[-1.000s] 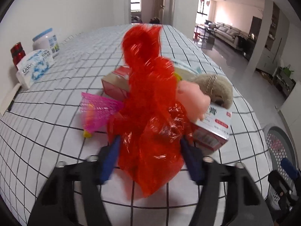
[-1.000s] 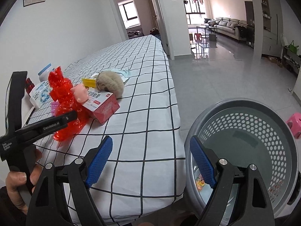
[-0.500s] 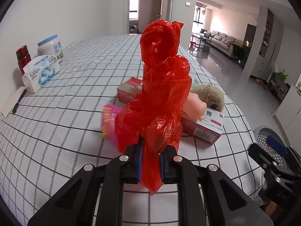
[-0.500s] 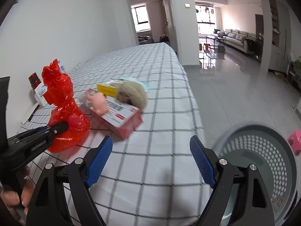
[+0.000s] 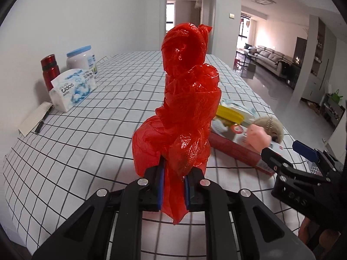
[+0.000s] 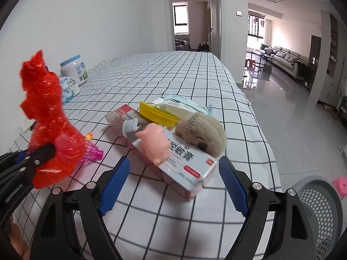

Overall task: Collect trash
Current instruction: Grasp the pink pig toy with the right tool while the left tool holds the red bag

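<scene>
Grip now complete: my left tool clamps the red bag, lifted clear; right tool hangs open, bin next

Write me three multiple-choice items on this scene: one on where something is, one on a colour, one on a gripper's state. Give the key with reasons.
1. Where is the pink pig figure?
A. in the basket
B. on the long box
C. on the floor

2. What colour is the lid of the white jar?
A. blue
B. green
C. black

3. How is the right gripper?
A. shut on the plush toy
B. shut on the box
C. open, holding nothing

Key: B, the pig sits on the long box. A, its lid is light blue. C, its fingers stand wide apart before the box, while the left gripper clamps the red plastic bag.
</scene>
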A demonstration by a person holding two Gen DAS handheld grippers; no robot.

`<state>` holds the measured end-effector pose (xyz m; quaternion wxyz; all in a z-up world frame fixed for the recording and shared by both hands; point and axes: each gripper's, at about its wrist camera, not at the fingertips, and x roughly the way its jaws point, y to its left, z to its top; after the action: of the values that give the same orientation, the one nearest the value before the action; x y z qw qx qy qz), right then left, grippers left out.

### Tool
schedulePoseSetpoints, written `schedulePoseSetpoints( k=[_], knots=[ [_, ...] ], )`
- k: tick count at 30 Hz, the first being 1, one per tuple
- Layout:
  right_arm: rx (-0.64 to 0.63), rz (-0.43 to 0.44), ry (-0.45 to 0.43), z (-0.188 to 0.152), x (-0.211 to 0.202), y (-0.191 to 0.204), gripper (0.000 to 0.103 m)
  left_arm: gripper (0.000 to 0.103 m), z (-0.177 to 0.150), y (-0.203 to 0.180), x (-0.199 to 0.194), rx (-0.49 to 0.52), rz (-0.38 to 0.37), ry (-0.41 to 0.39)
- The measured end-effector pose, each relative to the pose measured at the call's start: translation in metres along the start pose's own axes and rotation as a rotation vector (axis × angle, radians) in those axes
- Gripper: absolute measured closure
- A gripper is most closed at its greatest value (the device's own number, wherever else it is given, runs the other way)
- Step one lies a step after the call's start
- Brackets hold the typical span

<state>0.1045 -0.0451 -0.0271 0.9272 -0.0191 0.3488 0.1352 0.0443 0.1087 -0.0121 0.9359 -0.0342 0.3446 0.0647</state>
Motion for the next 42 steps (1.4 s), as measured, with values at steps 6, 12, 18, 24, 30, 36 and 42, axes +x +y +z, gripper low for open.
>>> schedulePoseSetpoints(
  k=[6,12,18,24,30,36,42],
  knots=[
    [-0.014,-0.026,0.007,0.011,0.016,0.01,0.023,0.089,0.002,0.017,0.001,-0.027,0.002,-0.001],
    [-0.039,-0.037,0.034,0.016,0.032,0.019,0.037,0.089,0.006,0.026,-0.007,-0.051,-0.023,-0.016],
    [-0.076,-0.027,0.041,0.013,0.034,0.028,0.065,0.089,0.006,0.03,-0.011,-0.057,-0.029,-0.022],
    [-0.06,-0.001,0.025,0.01,0.021,0.026,0.076,0.089,0.004,0.028,-0.011,-0.053,-0.034,-0.011],
    [-0.034,0.015,0.013,0.003,0.006,0.019,0.076,0.089,0.002,0.019,-0.016,-0.036,-0.047,-0.012],
    [0.0,0.013,0.0,-0.008,-0.013,0.006,0.077,0.089,-0.003,0.005,-0.022,-0.01,-0.065,-0.011],
    [0.037,-0.026,-0.008,-0.027,-0.035,-0.012,0.077,0.089,-0.008,-0.017,-0.031,0.027,-0.104,-0.016]
  ],
)
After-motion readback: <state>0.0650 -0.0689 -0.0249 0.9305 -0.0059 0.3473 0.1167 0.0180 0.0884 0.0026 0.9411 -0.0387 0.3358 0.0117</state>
